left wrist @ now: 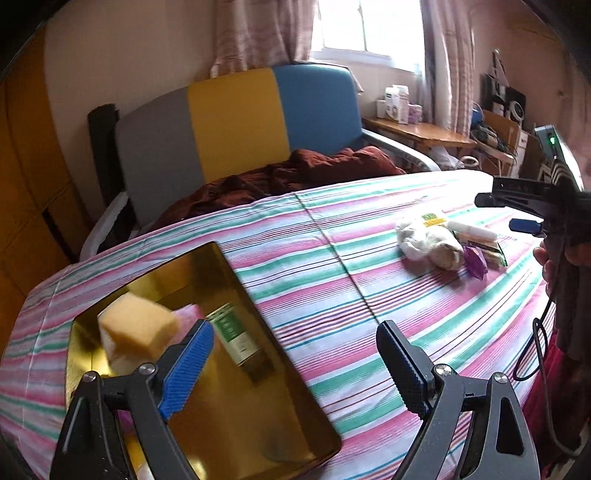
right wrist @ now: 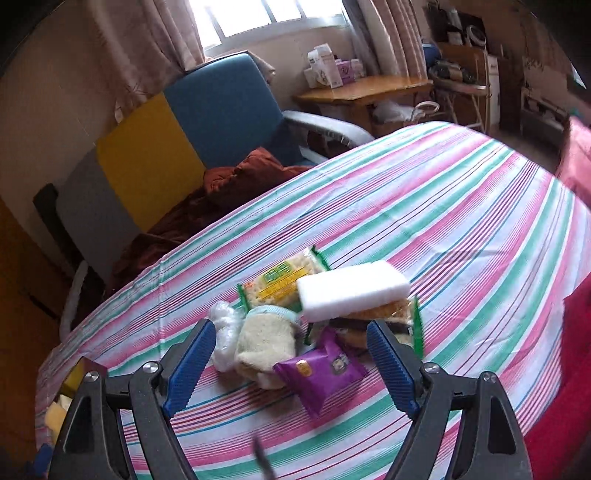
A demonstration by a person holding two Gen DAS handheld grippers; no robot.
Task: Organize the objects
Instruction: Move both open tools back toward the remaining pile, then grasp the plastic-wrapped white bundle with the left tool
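While both my left tongs [left wrist: 295, 365] and right tongs [right wrist: 291, 365] gape empty, the gold tray [left wrist: 258, 424] collects sorted items; perhaps the purple packet [right wrist: 319, 371] follows.

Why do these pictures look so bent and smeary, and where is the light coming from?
Left wrist view: the striped cloth bulges from the fisheye lens, the sponge is smeared, and the window is blown out white. Right wrist view: same bulge, bright window behind, and the purple packet is blurred.
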